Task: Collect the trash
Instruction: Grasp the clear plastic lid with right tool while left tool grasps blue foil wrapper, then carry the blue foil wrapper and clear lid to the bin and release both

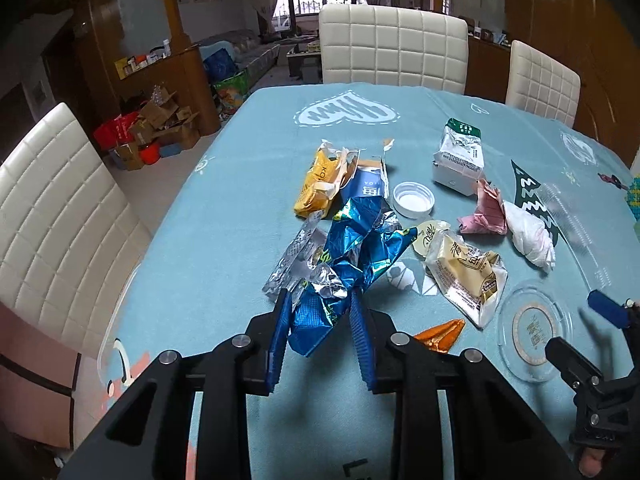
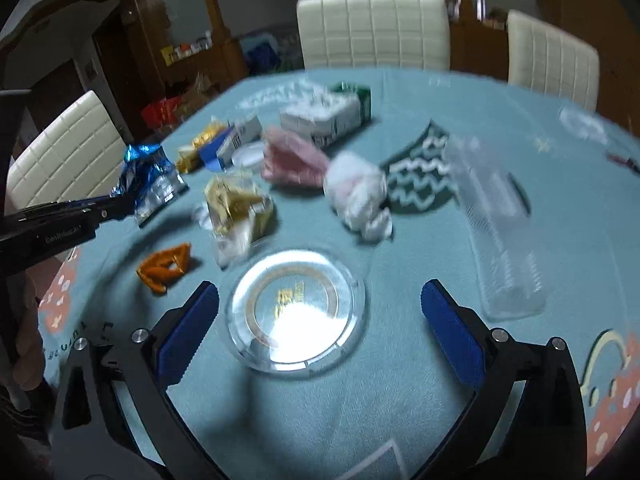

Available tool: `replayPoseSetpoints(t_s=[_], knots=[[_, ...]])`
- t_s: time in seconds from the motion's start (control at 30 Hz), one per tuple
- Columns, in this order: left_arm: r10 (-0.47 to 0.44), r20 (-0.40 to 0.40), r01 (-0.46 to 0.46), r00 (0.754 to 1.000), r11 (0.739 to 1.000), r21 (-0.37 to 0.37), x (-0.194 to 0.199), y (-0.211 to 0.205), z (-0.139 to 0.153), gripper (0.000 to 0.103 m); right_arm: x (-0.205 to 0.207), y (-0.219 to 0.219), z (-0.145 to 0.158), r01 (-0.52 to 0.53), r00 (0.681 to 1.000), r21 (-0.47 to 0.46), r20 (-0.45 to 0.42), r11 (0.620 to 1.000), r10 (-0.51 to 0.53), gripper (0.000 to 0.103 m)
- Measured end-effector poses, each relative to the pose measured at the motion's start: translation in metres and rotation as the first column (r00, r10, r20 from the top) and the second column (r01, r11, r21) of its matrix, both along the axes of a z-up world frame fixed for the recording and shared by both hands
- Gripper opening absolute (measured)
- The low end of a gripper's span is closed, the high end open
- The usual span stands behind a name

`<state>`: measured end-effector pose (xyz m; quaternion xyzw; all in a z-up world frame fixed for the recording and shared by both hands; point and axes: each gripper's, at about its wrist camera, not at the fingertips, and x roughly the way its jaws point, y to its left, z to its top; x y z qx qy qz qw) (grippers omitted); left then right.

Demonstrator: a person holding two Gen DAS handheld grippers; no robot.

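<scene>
My left gripper (image 1: 320, 304) is shut on a crumpled blue and silver foil wrapper (image 1: 360, 240), which sticks out forward between the blue pads. In the right wrist view the same wrapper (image 2: 148, 184) shows at the left, held by the left gripper (image 2: 116, 204). My right gripper (image 2: 320, 290) is open wide, its pads on either side of a clear round plastic lid (image 2: 296, 320) lying flat on the table. Nothing touches the right pads. One blue finger (image 1: 606, 309) of the right gripper shows at the right edge of the left wrist view.
On the teal tablecloth (image 1: 240, 220) lie a yellow wrapper (image 1: 320, 184), a white cap (image 1: 413, 199), a white-green pack (image 1: 460, 156), pink paper (image 1: 484, 212), white tissue (image 1: 528, 236), a cream wrapper (image 1: 464, 276), an orange wrapper (image 1: 440, 334) and a clear tray (image 2: 500, 232). White chairs (image 1: 392, 48) surround the table.
</scene>
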<state>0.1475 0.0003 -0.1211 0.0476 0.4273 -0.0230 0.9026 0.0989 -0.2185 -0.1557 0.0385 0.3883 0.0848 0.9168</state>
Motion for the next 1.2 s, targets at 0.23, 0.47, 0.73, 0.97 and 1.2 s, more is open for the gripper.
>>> replayPoseSetpoints(t_s=[0.23, 0.47, 0.73, 0.97, 1.2], knots=[[-0.013, 0.006, 0.013, 1.000, 1.000, -0.001, -0.005, 0.000, 0.000, 0.029, 0.009, 0.017, -0.010, -0.008, 0.998, -0.092, -0.066, 0.996, 0.002, 0.100], [-0.026, 0.007, 0.026, 1.000, 1.000, -0.001, -0.006, -0.001, -0.002, 0.029, 0.010, 0.022, -0.011, -0.045, 0.996, -0.055, -0.080, 0.997, 0.041, 0.100], [-0.031, 0.003, 0.031, 1.000, 1.000, -0.002, -0.007, 0.001, -0.005, 0.029, 0.017, 0.033, -0.019, -0.049, 0.991, -0.107, -0.127, 0.993, 0.035, 0.100], [-0.039, 0.018, 0.039, 0.999, 0.999, -0.001, -0.012, 0.001, -0.002, 0.029, 0.010, 0.037, -0.019, -0.060, 0.991, -0.120, -0.125, 0.991, 0.045, 0.088], [-0.030, 0.053, 0.031, 0.998, 0.999, -0.013, -0.026, 0.011, 0.009, 0.029, -0.002, 0.042, -0.001, -0.046, 0.997, -0.137, -0.066, 0.989, 0.037, 0.087]])
